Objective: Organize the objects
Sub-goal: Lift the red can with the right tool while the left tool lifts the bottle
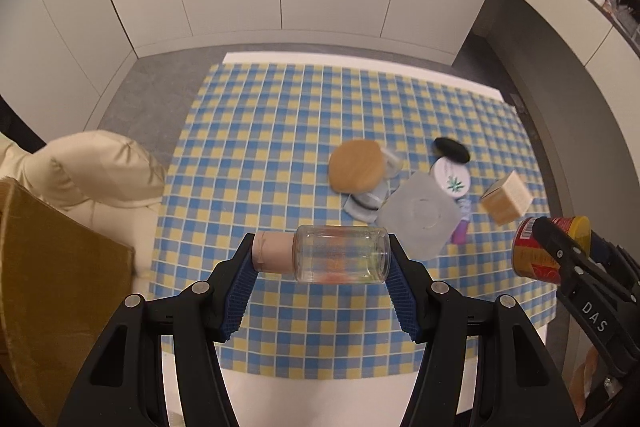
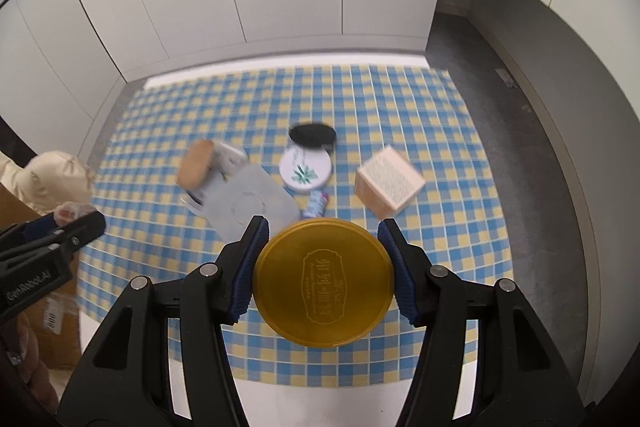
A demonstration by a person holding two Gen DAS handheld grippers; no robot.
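My left gripper (image 1: 322, 259) is shut on a clear glass bottle (image 1: 342, 254) with a pink cap, held sideways above the blue and yellow checked tablecloth (image 1: 280, 131). One pad presses the cap, the other the bottle's base. My right gripper (image 2: 322, 259) is shut on a red can with a gold lid (image 2: 323, 282), lid facing the camera. That can (image 1: 538, 251) and the right gripper (image 1: 560, 247) show at the right edge of the left wrist view. The left gripper (image 2: 86, 227) shows at the left edge of the right wrist view.
On the cloth lie a jar with a wooden lid (image 1: 356, 166), a frosted square lid (image 1: 418, 215), a white round tin (image 2: 305, 170), a black oval case (image 2: 313, 135), a small purple tube (image 2: 316, 206) and a beige box (image 2: 389, 182). A cardboard box (image 1: 48, 267) and cream padded jacket (image 1: 100, 167) sit left.
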